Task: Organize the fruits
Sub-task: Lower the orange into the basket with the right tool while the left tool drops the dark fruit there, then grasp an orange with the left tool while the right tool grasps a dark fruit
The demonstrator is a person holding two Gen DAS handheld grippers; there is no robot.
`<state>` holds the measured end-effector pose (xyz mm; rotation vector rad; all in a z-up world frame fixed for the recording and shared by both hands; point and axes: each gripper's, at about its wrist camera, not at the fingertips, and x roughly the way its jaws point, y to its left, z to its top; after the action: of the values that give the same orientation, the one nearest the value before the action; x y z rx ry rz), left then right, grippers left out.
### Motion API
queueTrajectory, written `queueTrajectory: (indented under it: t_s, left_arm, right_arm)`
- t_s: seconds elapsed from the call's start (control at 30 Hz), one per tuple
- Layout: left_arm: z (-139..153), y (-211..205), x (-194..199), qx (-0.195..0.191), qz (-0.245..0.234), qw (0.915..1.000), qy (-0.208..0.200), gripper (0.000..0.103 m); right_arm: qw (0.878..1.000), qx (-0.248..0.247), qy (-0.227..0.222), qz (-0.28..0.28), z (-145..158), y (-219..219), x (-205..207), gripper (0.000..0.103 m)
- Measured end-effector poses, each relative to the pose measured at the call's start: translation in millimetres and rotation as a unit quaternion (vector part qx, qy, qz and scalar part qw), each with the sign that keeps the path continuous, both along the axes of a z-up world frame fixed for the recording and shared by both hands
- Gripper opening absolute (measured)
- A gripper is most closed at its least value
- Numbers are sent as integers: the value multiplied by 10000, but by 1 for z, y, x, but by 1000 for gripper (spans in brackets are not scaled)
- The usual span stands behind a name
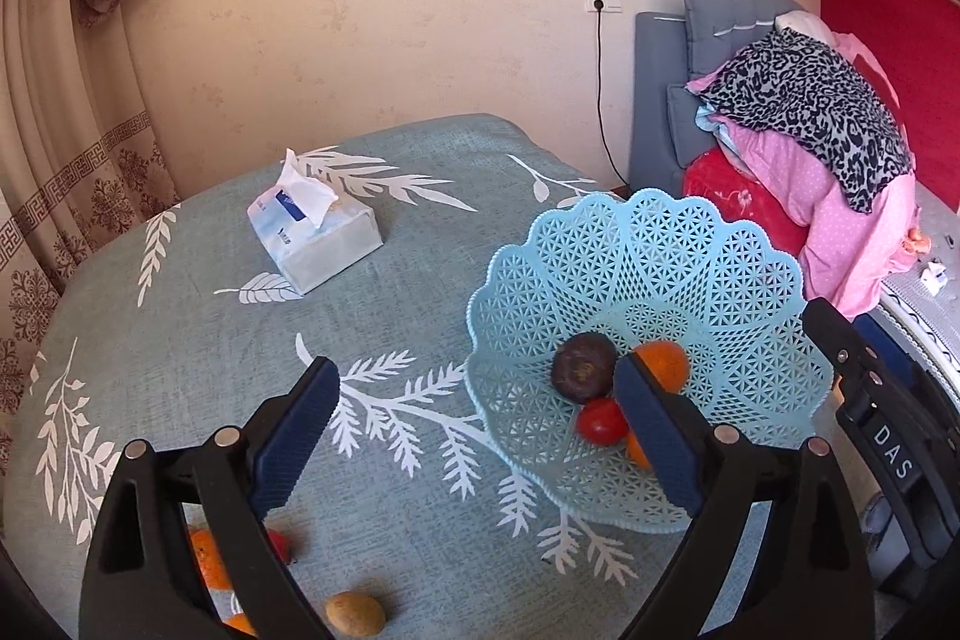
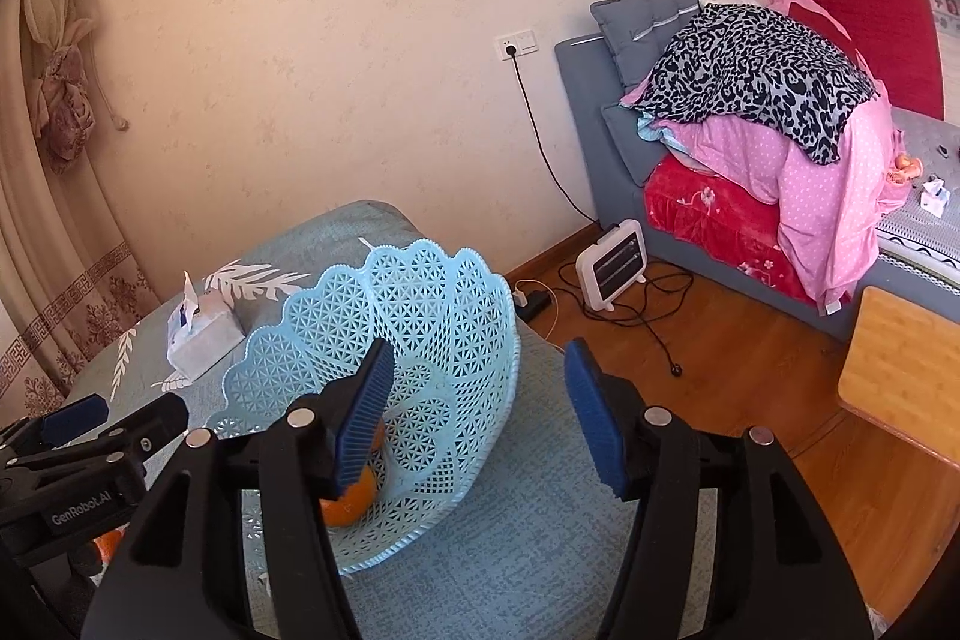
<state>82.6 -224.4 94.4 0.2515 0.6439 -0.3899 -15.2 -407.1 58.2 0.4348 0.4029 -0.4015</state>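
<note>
**A:** Blue pads on both grippers, and nothing's between them. Left gripper [image 1: 474, 418] is spread wide over the cloth beside the basket [image 1: 708, 256]; right gripper [image 2: 480, 415] is parted too, straddling the basket's near rim.

**B:** And the fruit?

**A:** In the basket: a dark purple one [image 1: 583, 366], a tomato [image 1: 600, 419], two oranges [image 1: 666, 361] partly behind the left pad. All round, no real long axis. On the table [image 1: 420, 550], an oval brown fruit [image 1: 355, 613] lies lengthwise left-right, near another orange [image 1: 207, 559]. Tissue box [image 1: 315, 235] farther back.

Warm daylight, sharp, fisheye-warped edges
</note>
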Motion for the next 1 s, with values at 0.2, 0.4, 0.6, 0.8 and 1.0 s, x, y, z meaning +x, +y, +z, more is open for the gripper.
queueTrajectory:
  t_s: [0.2, 0.4, 0.6, 0.8, 1.0]
  left_arm:
    - [6, 34, -6, -51, 235, 9997, -40, 92]
    - [10, 81, -12, -114, 574, 9982, -105, 92]
    - [8, 128, -14, -196, 1022, 9945, -62, 92]
    - [1, 169, -14, -258, 1419, 9895, 39, 92]
    - [-16, 195, -16, -252, 1687, 9850, 251, 92]
  right_arm:
    - [10000, -42, -20, 3, 1, 1, -2, 61]
    - [9999, -130, 11, -21, 1, 4, -2, 61]
    - [9997, -227, 42, -29, 1, 8, -1, 61]
    - [9994, -337, 66, 52, 3, 16, -2, 61]
    - [9989, -356, 106, 289, 4, 27, -5, 61]
